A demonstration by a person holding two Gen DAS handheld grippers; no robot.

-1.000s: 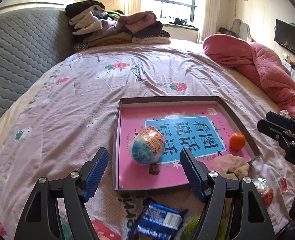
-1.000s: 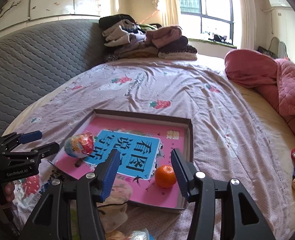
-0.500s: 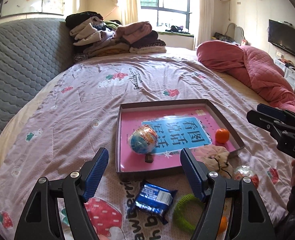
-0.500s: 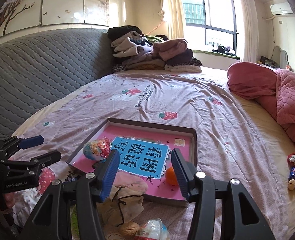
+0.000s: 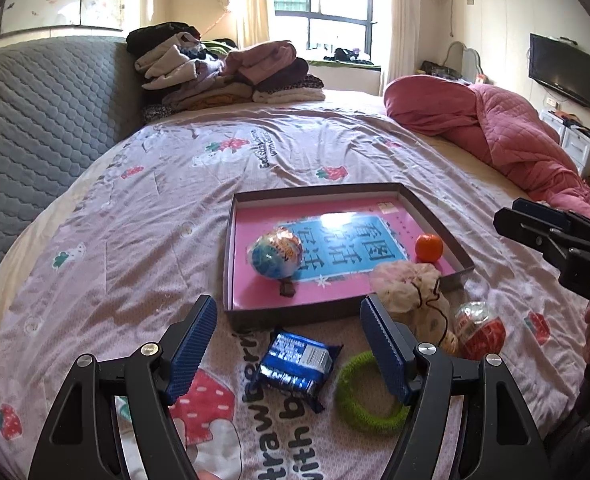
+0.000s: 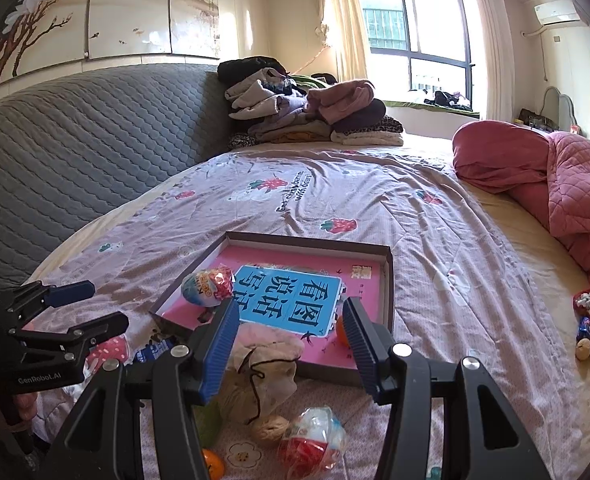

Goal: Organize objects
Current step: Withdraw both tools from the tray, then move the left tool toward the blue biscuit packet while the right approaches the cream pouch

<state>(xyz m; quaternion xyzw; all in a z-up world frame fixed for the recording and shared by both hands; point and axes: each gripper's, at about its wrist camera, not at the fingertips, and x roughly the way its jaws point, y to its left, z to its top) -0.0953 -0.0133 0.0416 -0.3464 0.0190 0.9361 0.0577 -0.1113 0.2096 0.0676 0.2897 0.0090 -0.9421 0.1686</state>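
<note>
Retreating from the tray (image 5: 431, 216), both grippers now sit farther back

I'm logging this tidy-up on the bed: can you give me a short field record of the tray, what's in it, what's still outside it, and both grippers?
tray: shallow box on the bedsheet, pink printed sheet inside
in tray: blue egg toy; orange
outside, near edge: blue snack packet; green ring; red egg toy
over tray corner: cloth pouch
left gripper: open, empty
right gripper: open, empty
</note>
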